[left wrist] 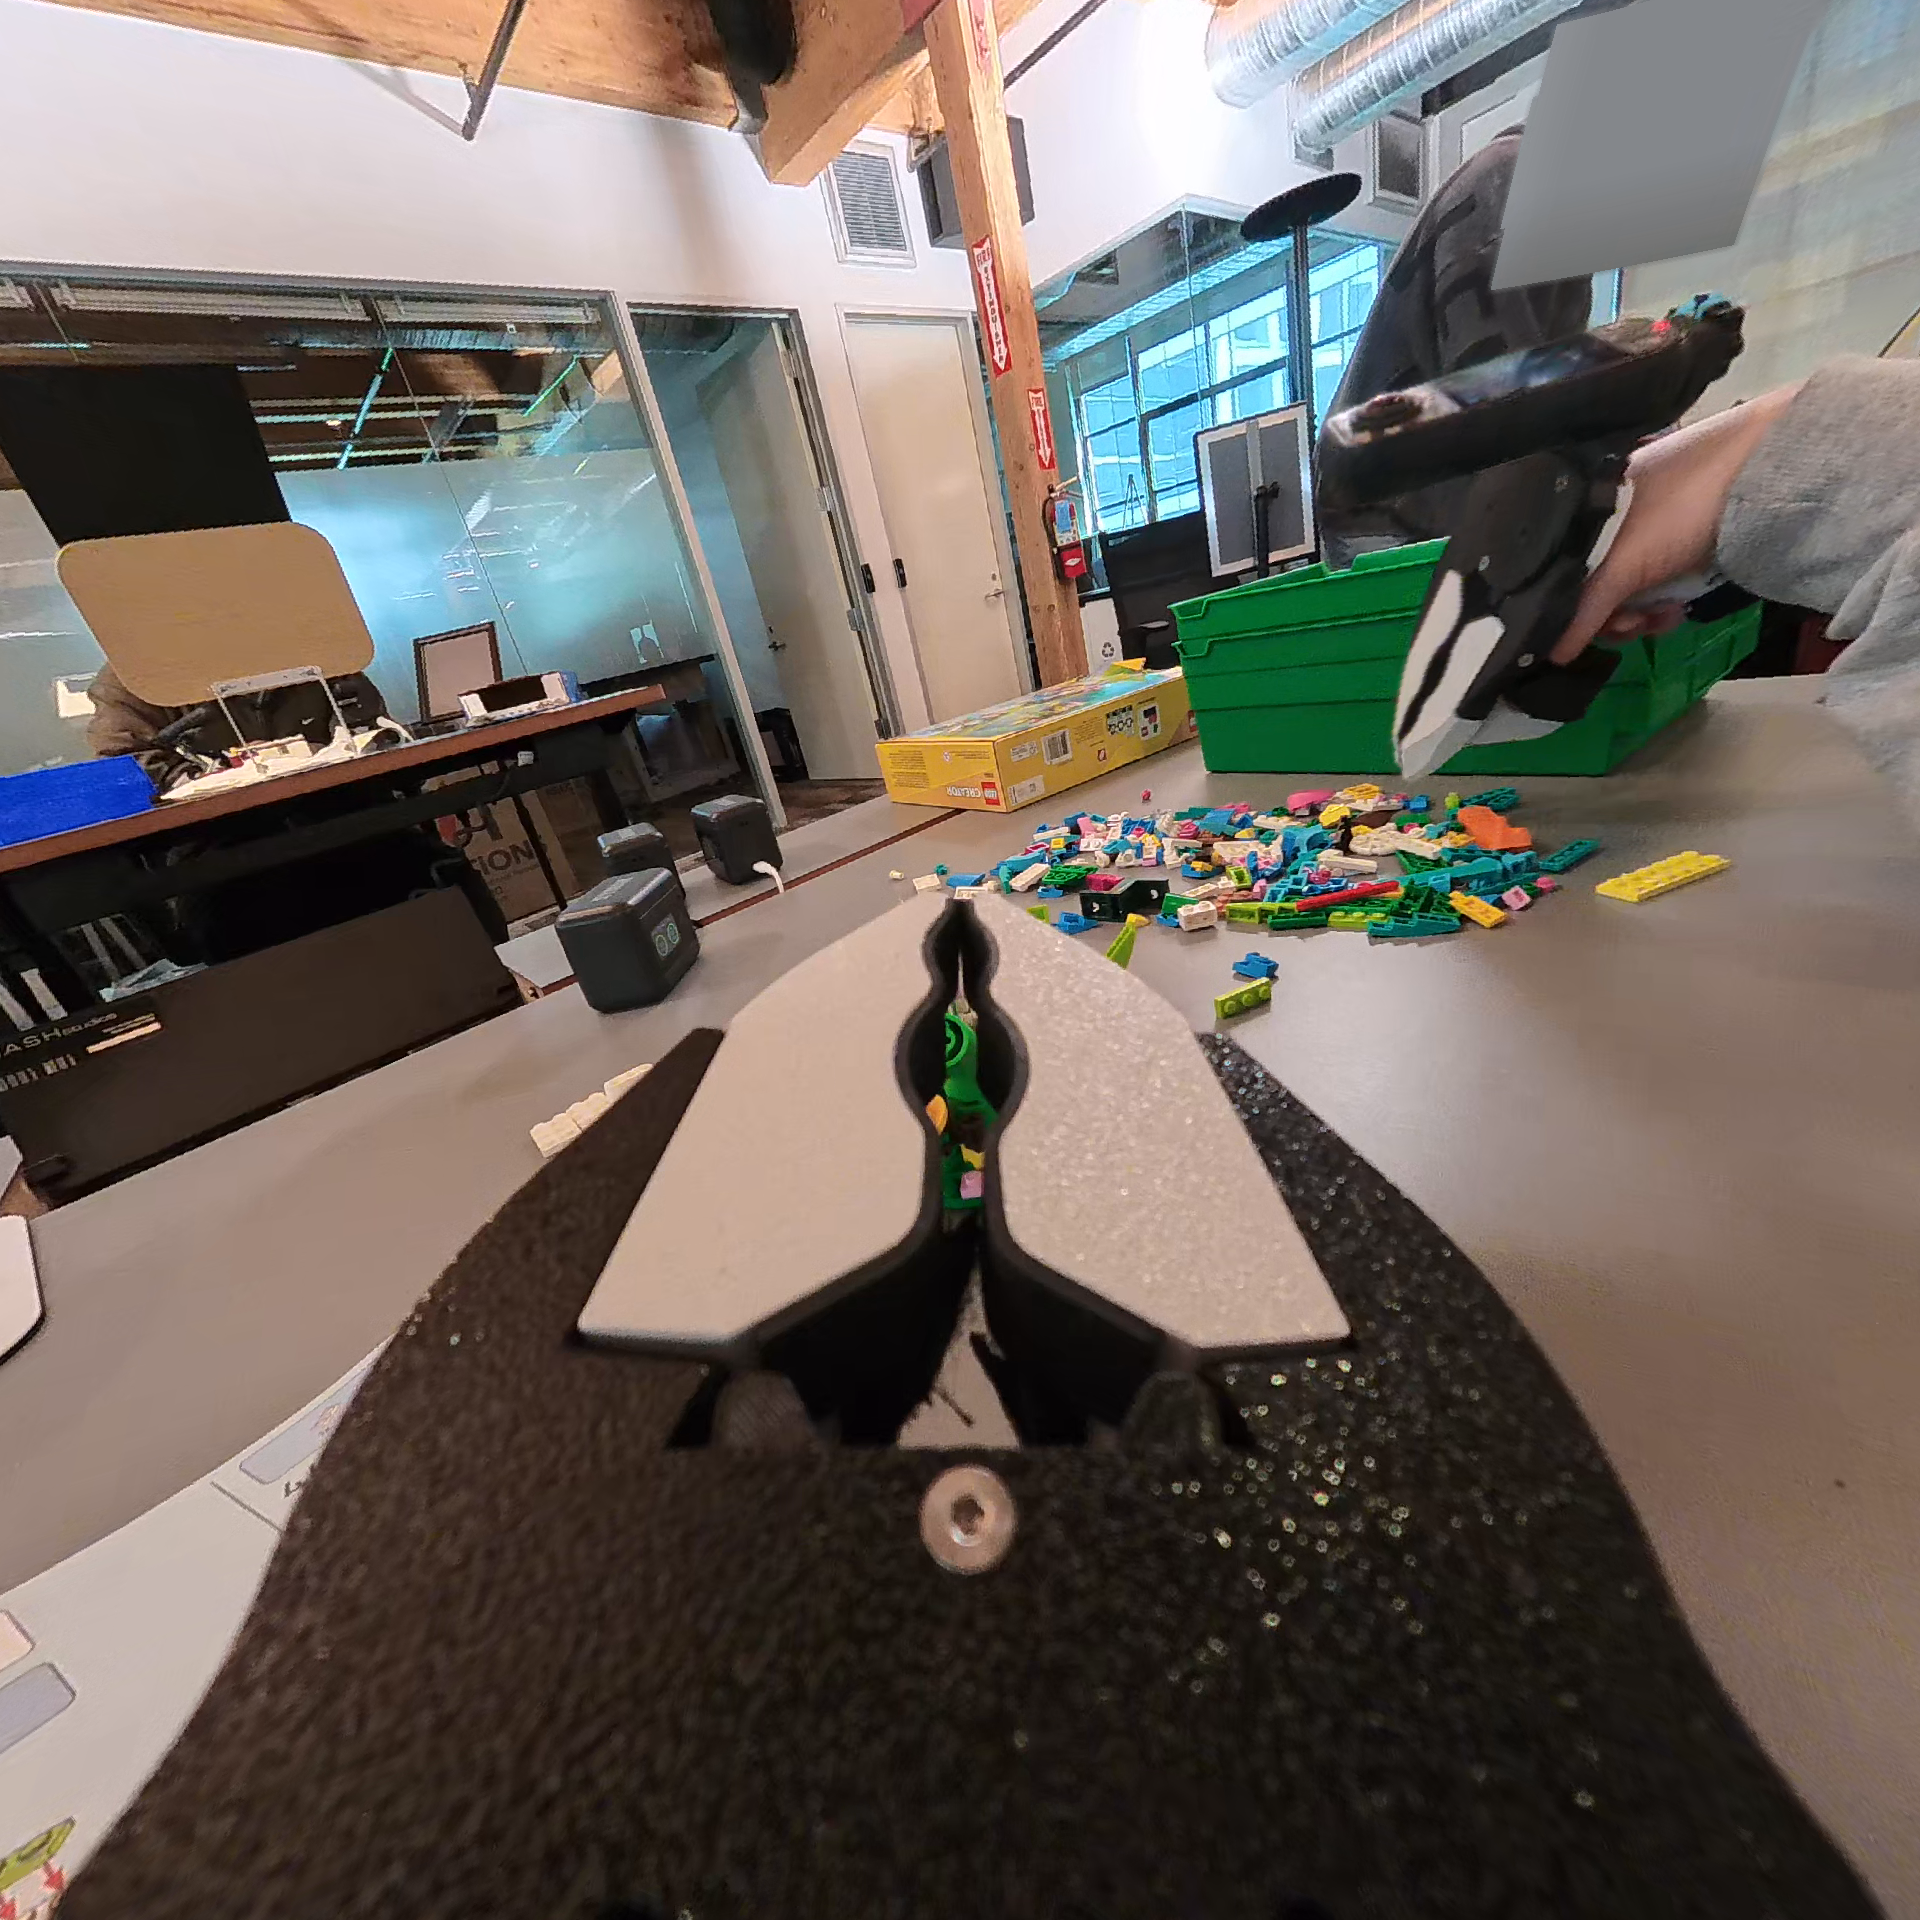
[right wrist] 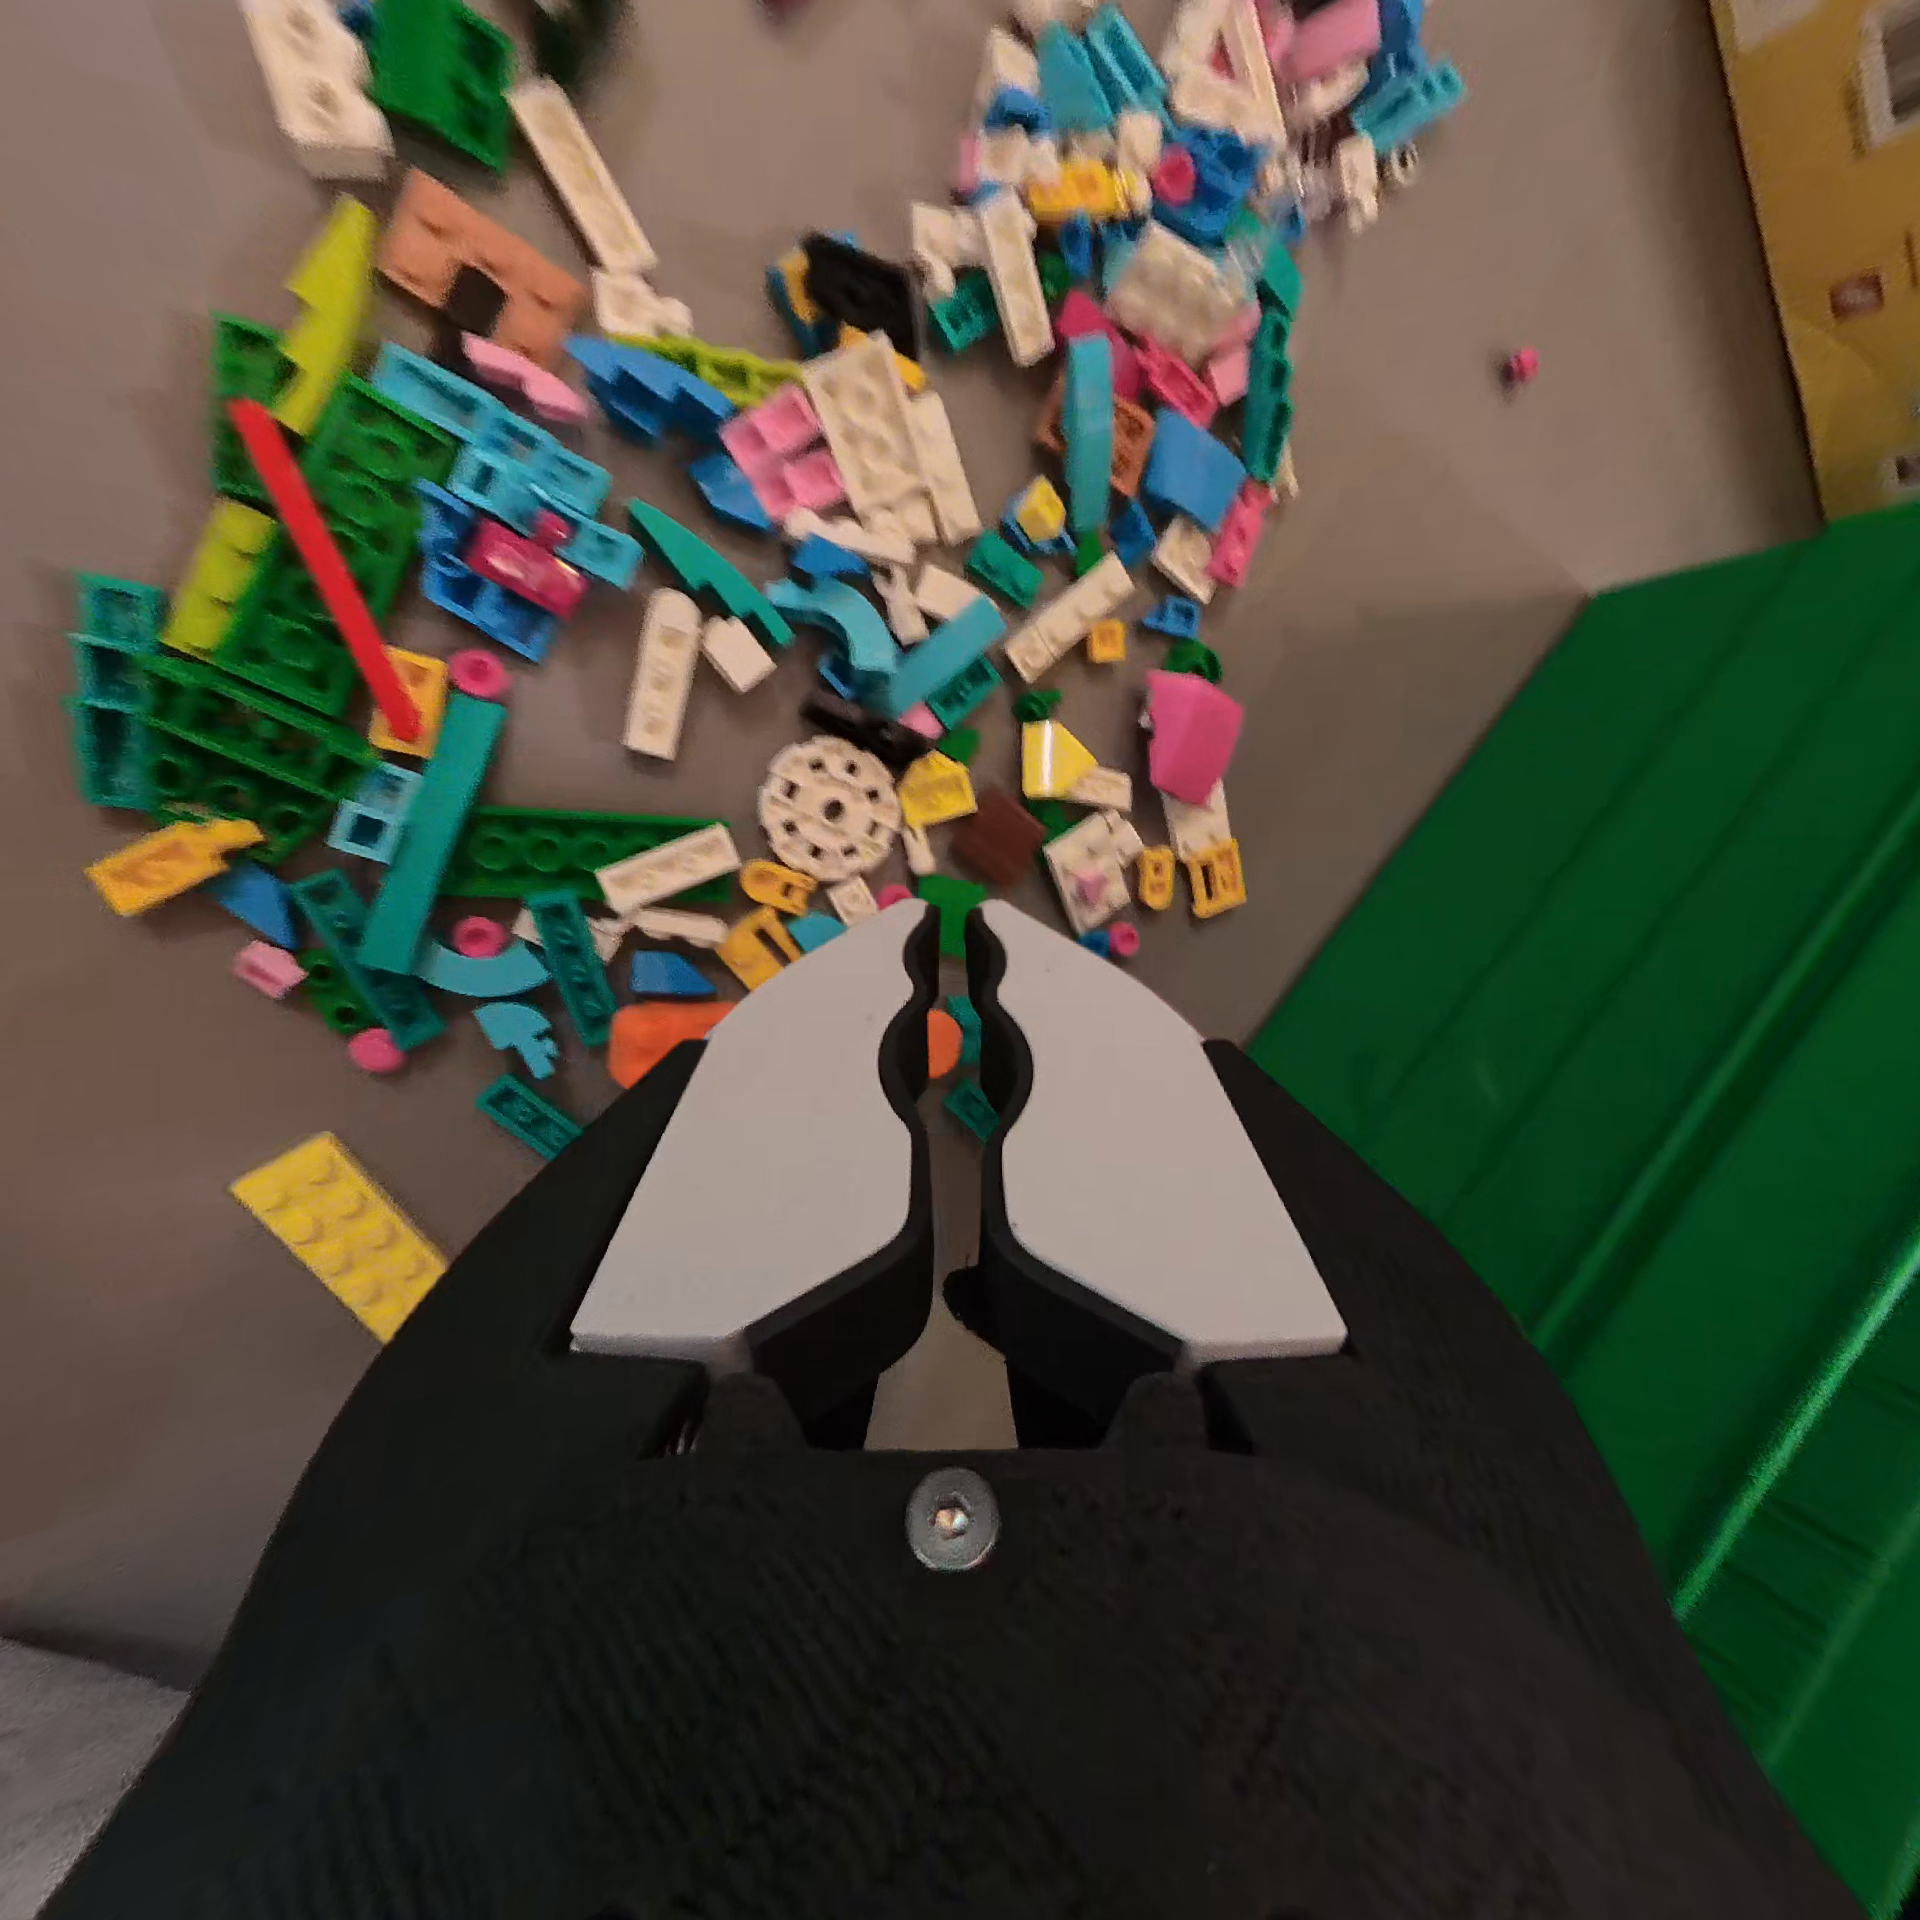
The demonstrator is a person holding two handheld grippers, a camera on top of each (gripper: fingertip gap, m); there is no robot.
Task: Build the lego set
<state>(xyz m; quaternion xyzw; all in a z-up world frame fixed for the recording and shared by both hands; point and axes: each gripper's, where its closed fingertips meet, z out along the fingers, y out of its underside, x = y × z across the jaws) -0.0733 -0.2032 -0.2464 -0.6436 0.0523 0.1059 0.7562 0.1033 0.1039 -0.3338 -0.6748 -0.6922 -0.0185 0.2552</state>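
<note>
My left gripper (left wrist: 958, 912) is shut on a small green lego build (left wrist: 958, 1081) with yellow and pink bits, most of it hidden between the fingers, low over the grey table (left wrist: 1558, 1195). A pile of loose coloured lego pieces (left wrist: 1299, 862) lies ahead to the right. My right gripper (left wrist: 1421, 750), held by a hand, hangs tip-down over the pile's far side. In the right wrist view, the right gripper (right wrist: 951, 916) has its jaws nearly together with nothing between them, just above the pile (right wrist: 831, 520), near a small green piece (right wrist: 948, 894) and a white round piece (right wrist: 829, 808).
Stacked green bins (left wrist: 1299, 665) (right wrist: 1662, 1039) and a yellow lego box (left wrist: 1029, 743) (right wrist: 1829, 260) stand behind the pile. A yellow plate (left wrist: 1662, 875) (right wrist: 338, 1231) lies apart. White bricks (left wrist: 587, 1112), a lime brick (left wrist: 1244, 997) and black cubes (left wrist: 629, 940) lie left. A printed sheet (left wrist: 125, 1558) lies near. The tips of one gripper are about 35 cm away from the tips of the other. The white round piece (right wrist: 829, 808) lies some 4 cm from my right tips, 35 cm from my left tips.
</note>
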